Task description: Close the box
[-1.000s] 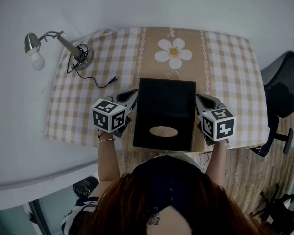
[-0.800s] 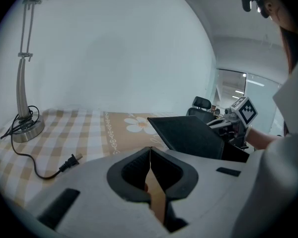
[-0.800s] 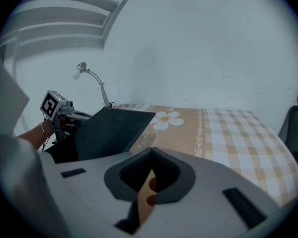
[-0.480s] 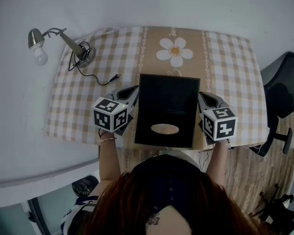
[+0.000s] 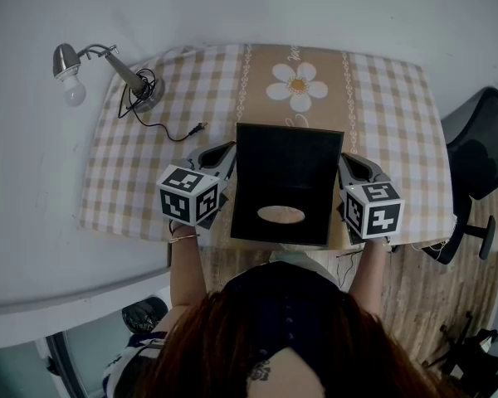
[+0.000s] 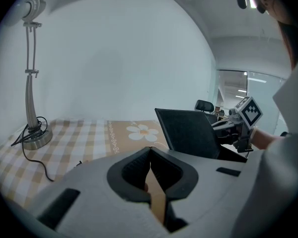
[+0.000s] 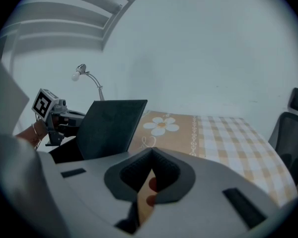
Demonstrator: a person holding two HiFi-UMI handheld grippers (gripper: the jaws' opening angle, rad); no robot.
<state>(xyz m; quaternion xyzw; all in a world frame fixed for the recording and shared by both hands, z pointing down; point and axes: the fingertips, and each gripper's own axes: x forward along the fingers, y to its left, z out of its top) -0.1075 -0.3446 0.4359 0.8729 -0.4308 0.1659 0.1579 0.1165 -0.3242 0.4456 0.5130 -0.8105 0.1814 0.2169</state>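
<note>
My left tongs [image 5: 218, 157]: pressed together on a thin tan strip [image 6: 157, 195], just left of the box [image 5: 315, 222].
My right tongs [image 5: 353, 171]: pinching a spotted strip [image 7: 145, 197], tan with red dots, just right of the box.
Box: black, middle of the frame, between my tongs.
Lid [image 6: 188, 133]: dark panel, standing raised.
Oval opening [image 5: 280, 215]: pale; I cannot tell what is inside.
Checked cloth [image 5: 133, 172]: under the box.
Lamp [image 5: 108, 66]: upper left.
</note>
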